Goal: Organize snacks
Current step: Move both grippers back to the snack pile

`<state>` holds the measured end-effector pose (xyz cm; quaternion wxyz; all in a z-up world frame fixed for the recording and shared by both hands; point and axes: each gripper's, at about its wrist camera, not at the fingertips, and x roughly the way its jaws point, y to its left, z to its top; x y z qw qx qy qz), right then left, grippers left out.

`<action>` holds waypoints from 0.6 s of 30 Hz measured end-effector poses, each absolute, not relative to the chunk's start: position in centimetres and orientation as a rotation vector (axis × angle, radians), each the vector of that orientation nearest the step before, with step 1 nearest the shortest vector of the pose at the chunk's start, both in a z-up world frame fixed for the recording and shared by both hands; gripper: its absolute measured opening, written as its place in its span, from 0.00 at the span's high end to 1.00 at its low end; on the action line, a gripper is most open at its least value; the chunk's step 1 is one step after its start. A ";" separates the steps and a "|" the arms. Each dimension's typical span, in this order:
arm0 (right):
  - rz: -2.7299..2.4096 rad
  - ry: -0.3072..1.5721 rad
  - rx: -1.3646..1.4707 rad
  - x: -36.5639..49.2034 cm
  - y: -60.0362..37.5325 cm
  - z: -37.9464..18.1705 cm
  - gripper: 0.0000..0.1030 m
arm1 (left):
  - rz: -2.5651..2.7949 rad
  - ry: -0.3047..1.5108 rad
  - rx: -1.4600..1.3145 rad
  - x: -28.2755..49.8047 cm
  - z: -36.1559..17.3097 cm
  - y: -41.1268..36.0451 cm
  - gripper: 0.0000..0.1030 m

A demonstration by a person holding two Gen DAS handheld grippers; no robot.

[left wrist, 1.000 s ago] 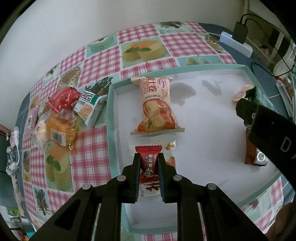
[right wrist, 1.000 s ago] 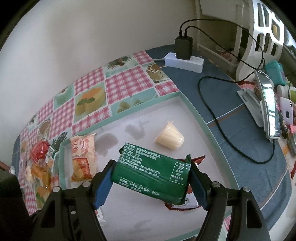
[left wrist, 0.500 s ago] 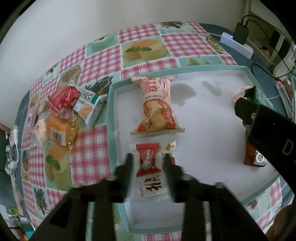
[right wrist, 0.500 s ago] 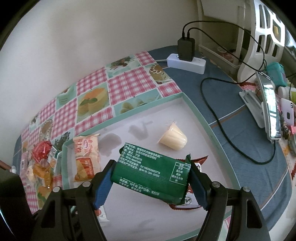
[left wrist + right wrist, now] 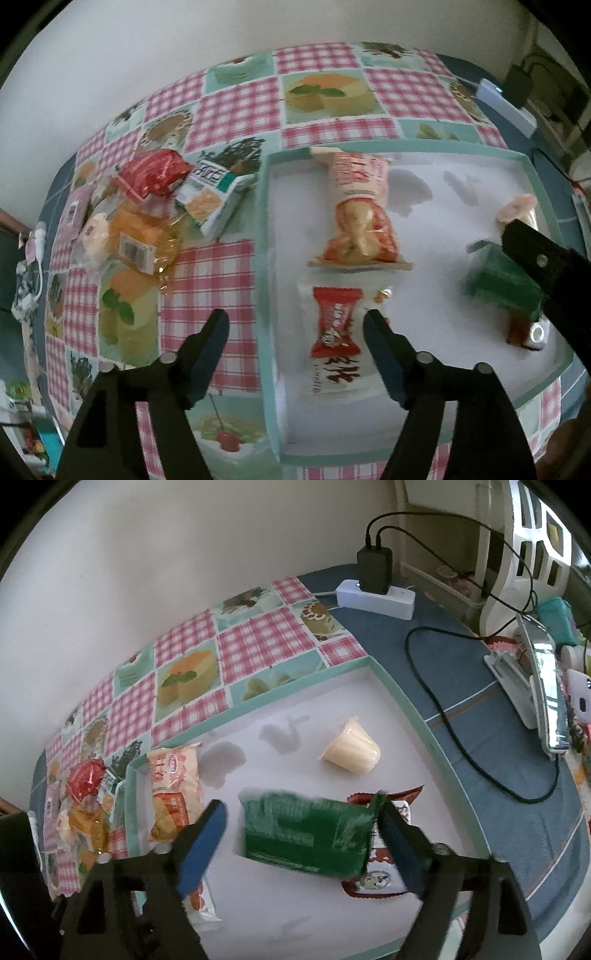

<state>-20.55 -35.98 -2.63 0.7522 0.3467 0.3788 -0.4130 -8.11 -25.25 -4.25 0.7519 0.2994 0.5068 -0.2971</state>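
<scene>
Both wrist views overhead, sharing tray (image 5: 266, 258)

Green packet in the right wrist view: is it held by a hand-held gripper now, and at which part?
Nothing is held. The right hand-held gripper is open around the green packet; the left one is open too.
</scene>
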 end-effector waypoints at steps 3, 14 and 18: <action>-0.898 0.805 0.757 -20.6 -35.9 -2.5 0.00 | -0.618 1.109 0.641 -7.4 -4.3 -24.8 0.23; -0.893 0.815 0.764 -20.5 -35.9 -3.0 0.00 | -0.489 1.116 0.493 -3.3 -3.9 -22.2 0.12; -0.890 0.839 0.744 -20.2 -35.6 -3.3 0.00 | -0.435 1.102 0.421 -0.8 -3.6 -20.6 0.12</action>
